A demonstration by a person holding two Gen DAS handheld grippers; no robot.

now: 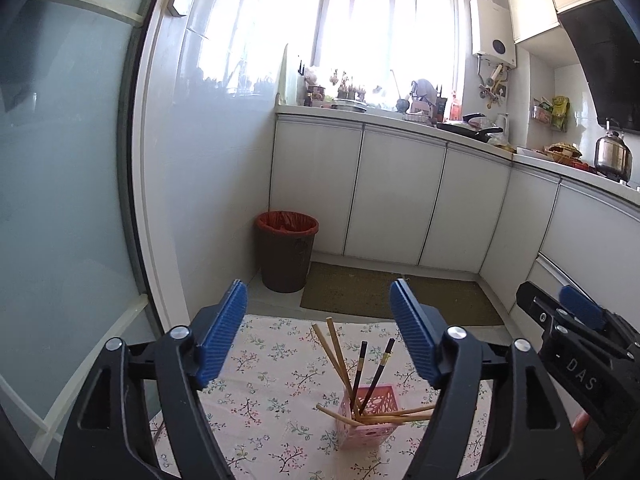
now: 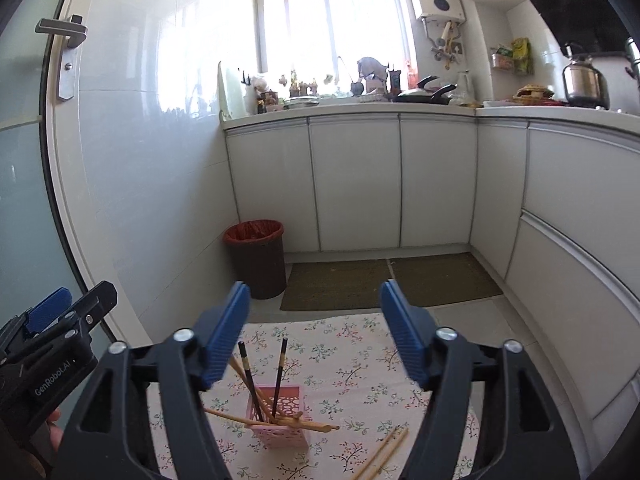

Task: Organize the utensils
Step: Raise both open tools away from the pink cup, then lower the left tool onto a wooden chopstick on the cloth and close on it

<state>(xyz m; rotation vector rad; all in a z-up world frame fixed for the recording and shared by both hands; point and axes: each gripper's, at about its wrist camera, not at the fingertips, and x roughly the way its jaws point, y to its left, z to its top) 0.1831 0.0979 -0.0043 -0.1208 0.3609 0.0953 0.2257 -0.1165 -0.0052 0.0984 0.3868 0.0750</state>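
A pink perforated holder [image 1: 370, 416] [image 2: 280, 416] stands on the floral tablecloth [image 1: 264, 392] [image 2: 356, 364]. Two black chopsticks [image 1: 360, 372] [image 2: 279, 372] stand upright in it beside wooden chopsticks [image 1: 336, 356]. More wooden ones lie across its rim [image 2: 308, 424]. A loose wooden pair [image 2: 384, 452] lies on the cloth to the holder's right. My left gripper [image 1: 318, 304] is open above and behind the holder, with nothing between its fingers. My right gripper [image 2: 316, 300] is open too and holds nothing; the holder sits below its left finger.
Beyond the table's far edge are a brown bin with a red liner [image 1: 286, 256] [image 2: 256, 258], floor mats [image 2: 392, 280] and white cabinets [image 1: 392, 200]. A glass door [image 1: 60, 160] stands close on the left. A kettle [image 2: 584, 80] sits on the counter.
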